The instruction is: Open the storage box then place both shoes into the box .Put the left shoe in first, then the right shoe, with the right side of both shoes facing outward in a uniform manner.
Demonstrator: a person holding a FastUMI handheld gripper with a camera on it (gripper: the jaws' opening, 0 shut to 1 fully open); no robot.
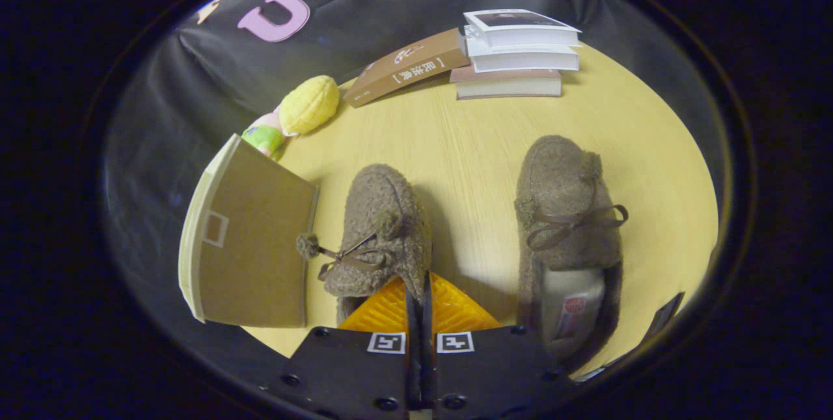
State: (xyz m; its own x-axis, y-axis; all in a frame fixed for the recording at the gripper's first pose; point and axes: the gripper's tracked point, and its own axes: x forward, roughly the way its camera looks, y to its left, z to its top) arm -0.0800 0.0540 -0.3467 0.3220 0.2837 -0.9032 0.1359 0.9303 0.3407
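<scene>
The claw [420, 290] is pinching the heel rim of the left fuzzy brown shoe [381, 238], fingers pressed together. The right shoe [566, 224] is lying beside it on the yellow wooden surface [468, 140]. A cardboard box flap [250, 244] is standing alongside; stacked books [517, 55] and plush toys [306, 107] are sitting beyond.
</scene>
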